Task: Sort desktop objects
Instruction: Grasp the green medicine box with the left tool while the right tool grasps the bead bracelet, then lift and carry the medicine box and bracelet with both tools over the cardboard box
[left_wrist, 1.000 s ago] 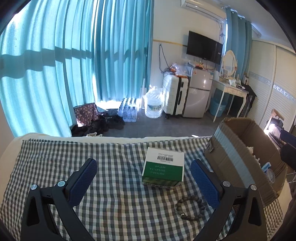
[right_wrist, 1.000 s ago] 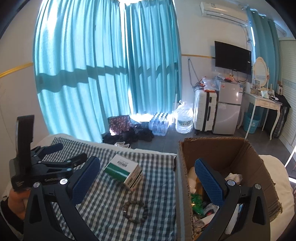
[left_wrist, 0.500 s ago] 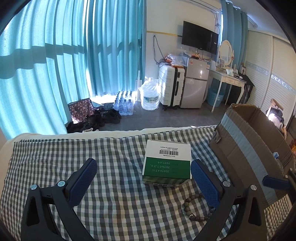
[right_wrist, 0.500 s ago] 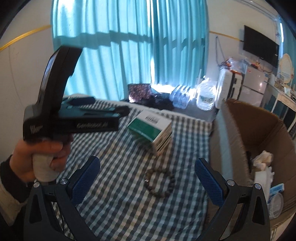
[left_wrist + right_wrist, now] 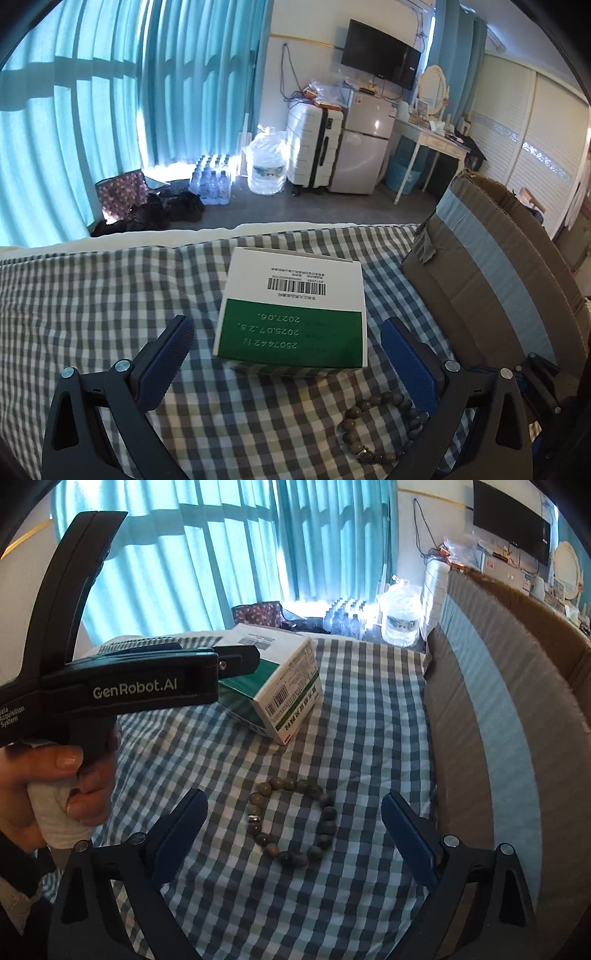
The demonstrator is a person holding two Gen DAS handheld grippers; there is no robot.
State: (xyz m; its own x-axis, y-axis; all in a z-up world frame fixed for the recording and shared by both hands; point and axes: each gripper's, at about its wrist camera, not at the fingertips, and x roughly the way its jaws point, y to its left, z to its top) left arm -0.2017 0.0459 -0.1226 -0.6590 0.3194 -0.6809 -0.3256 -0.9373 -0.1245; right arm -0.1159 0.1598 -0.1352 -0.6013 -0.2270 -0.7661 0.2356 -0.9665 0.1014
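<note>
A green and white carton [image 5: 293, 314] lies flat on the checked cloth [image 5: 92, 306]; it also shows in the right wrist view [image 5: 284, 698]. My left gripper [image 5: 286, 341] is open, its fingers either side of the carton's near end, not touching. A bead bracelet [image 5: 291, 821] lies on the cloth, also in the left wrist view [image 5: 380, 424]. My right gripper [image 5: 293, 814] is open and hovers with the bracelet between its fingers. The left gripper's body [image 5: 122, 686] fills the left of the right wrist view.
An open cardboard box [image 5: 498, 280] stands at the right on the cloth, its taped wall [image 5: 491, 716] close beside my right finger. Beyond the cloth's far edge lie the floor, water bottles [image 5: 212, 181], a suitcase [image 5: 314, 144] and curtains.
Both grippers moved forward and down. The left now straddles the carton's near end. The right swung away from the box and now hovers around the bracelet.
</note>
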